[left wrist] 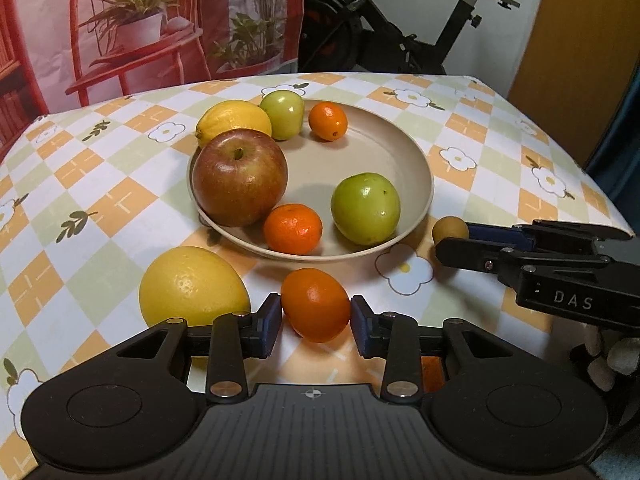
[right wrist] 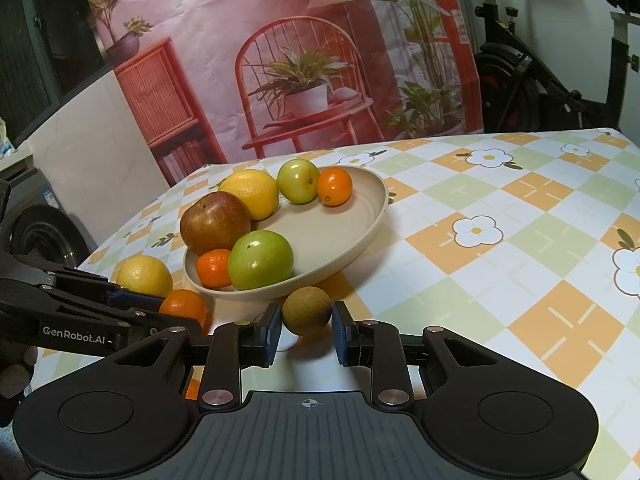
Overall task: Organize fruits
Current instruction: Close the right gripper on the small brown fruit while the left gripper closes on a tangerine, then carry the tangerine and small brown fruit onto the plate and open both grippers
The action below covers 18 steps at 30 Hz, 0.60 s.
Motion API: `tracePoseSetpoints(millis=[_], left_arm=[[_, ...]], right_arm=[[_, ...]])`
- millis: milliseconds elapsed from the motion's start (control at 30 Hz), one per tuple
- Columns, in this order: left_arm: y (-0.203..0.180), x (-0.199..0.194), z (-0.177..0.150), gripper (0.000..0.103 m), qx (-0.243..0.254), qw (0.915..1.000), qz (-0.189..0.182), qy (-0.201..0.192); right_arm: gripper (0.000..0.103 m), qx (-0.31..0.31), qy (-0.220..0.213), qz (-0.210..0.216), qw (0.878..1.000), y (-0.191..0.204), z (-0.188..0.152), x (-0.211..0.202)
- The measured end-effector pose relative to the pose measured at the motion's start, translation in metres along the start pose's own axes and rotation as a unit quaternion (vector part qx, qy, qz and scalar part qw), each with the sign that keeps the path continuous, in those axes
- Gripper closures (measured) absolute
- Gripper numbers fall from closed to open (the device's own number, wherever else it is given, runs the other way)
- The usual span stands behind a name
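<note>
A beige plate (left wrist: 400,152) (right wrist: 360,216) holds a red apple (left wrist: 240,176), a lemon (left wrist: 234,120), two green fruits (left wrist: 366,208) (left wrist: 282,114) and two small oranges (left wrist: 293,228) (left wrist: 328,121). My left gripper (left wrist: 316,322) is shut on an orange (left wrist: 316,304) (right wrist: 184,306) just in front of the plate. My right gripper (right wrist: 306,332) is shut on a small brown round fruit (right wrist: 307,310) (left wrist: 450,230) by the plate's near right rim. A large lemon (left wrist: 194,286) (right wrist: 144,276) lies on the table left of the held orange.
The table has a checked flower cloth (right wrist: 500,240). A printed backdrop (right wrist: 300,60) hangs behind it and an exercise bike (left wrist: 400,40) stands at the back right. The table's right edge (left wrist: 592,184) is near my right gripper.
</note>
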State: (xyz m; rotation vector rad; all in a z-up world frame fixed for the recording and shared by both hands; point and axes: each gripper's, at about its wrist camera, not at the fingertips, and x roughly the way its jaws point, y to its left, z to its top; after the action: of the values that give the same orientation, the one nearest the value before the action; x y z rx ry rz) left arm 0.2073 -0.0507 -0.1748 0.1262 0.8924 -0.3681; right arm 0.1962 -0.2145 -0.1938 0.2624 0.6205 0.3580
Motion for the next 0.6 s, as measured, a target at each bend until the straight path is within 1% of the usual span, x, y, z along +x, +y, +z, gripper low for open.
tracePoseSetpoints(millis=[100,200,433,600], left_arm=[[0.002,-0.002,-0.002,0.064,-0.009,0.9999,-0.002,-0.006],[0.004,-0.007,-0.004,0.064,-0.021,0.9996,-0.012,-0.017],[0.003,-0.021,-0.005,0.064,-0.023,0.9985,-0.012,-0.048],[0.003,-0.024,-0.007,0.064,-0.023,0.9981,-0.011,-0.055]], right_arm=[[0.078,0.0,0.0,0.0,1.0,0.0,0.0,0.0],[0.078,0.002,-0.001,0.0,1.0,0.0,0.0,0.0],[0.078,0.006,-0.003,0.001,1.0,0.0,0.001,0.0],[0.078,0.006,-0.003,0.001,1.0,-0.001,0.001,-0.001]])
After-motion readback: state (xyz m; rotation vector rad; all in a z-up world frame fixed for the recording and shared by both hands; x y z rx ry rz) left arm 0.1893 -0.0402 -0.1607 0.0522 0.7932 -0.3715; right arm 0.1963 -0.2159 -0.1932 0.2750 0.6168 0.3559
